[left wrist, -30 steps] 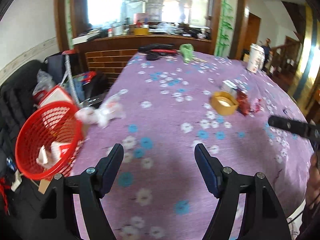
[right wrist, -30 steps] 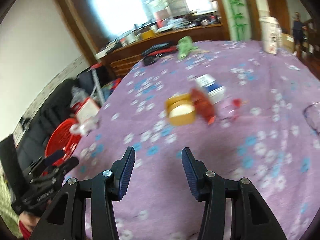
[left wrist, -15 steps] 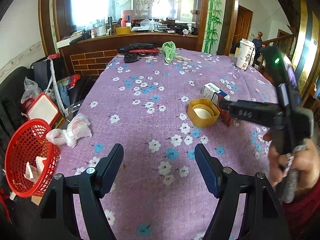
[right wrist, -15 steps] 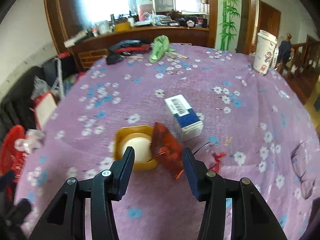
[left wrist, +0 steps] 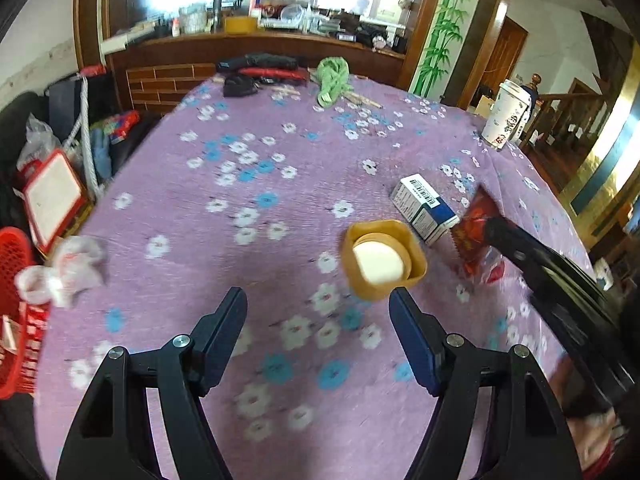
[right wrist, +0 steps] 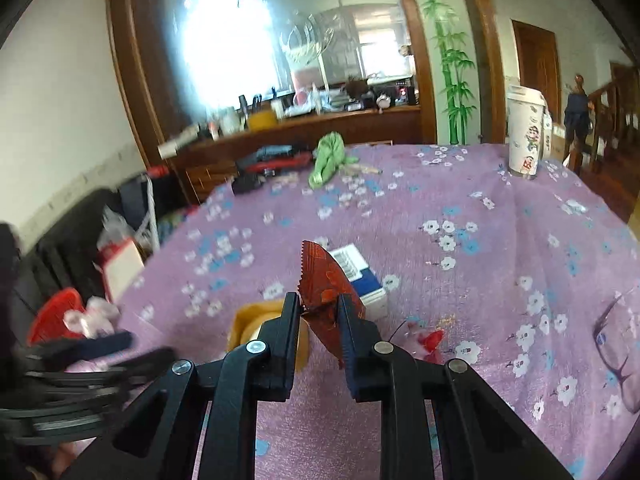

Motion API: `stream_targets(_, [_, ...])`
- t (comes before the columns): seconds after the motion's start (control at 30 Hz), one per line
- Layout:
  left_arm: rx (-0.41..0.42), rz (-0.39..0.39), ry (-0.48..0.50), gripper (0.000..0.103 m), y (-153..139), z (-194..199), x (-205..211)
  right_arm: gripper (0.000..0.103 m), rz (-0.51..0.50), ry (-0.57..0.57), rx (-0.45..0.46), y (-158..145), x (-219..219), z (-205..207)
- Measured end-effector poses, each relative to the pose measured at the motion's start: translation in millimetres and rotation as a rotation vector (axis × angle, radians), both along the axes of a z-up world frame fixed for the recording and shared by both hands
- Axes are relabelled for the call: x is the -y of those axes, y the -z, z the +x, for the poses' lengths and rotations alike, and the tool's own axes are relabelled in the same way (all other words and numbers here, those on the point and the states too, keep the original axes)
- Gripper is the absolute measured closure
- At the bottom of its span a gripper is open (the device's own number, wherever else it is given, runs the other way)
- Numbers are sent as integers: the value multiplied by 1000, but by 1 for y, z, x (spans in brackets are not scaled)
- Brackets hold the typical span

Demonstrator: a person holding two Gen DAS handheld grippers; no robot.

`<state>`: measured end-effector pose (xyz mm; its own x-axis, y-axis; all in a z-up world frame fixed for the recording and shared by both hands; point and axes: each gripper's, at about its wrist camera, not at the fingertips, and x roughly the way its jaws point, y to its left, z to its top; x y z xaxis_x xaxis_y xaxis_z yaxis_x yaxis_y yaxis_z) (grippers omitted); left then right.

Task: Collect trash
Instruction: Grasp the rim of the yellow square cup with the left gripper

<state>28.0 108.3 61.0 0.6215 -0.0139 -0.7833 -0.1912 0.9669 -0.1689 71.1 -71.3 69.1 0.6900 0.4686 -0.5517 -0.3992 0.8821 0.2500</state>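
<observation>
A red foil wrapper (right wrist: pixel 324 276) stands up between the pads of my right gripper (right wrist: pixel 319 310). Its jaws are closing and the foil looks pinched and crumpled between them. In the left wrist view the same wrapper (left wrist: pixel 474 232) sits at the tip of the right gripper (left wrist: pixel 496 226). Beside it are a yellow tub (left wrist: pixel 382 258) with a white inside and a blue-and-white box (left wrist: pixel 424 208). My left gripper (left wrist: pixel 318 312) hovers open just short of the tub, with nothing between its fingers. A red basket (left wrist: pixel 12 280) is off the table's left edge, and a crumpled white bag (left wrist: pixel 68 268) lies on the cloth next to it.
A purple flowered cloth (left wrist: pixel 280 184) covers the table. At the far end lie a green cloth (left wrist: pixel 334 78) and dark items, with a paper cup (left wrist: pixel 506 118) at the far right. A small red scrap (right wrist: pixel 434 340) and glasses (right wrist: pixel 616 340) lie to the right.
My right gripper moved up to the red wrapper and its jaws came together on it. My left gripper swung right towards the yellow tub, so the basket slid to the left edge of its view.
</observation>
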Motion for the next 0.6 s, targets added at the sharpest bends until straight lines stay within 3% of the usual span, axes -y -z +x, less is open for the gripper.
stream_targets(0.13, [-35,-12,-6,33,13,26,8,83,73,35,-1,-7,16,3])
stream_targets(0.4, [-110,16,12,62,42,59,17,82,108,36,-13,-8,21,3])
stream_targets(0.6, [-92,16,57,84,49,55,17,82,86,23,-14,-5,16,3])
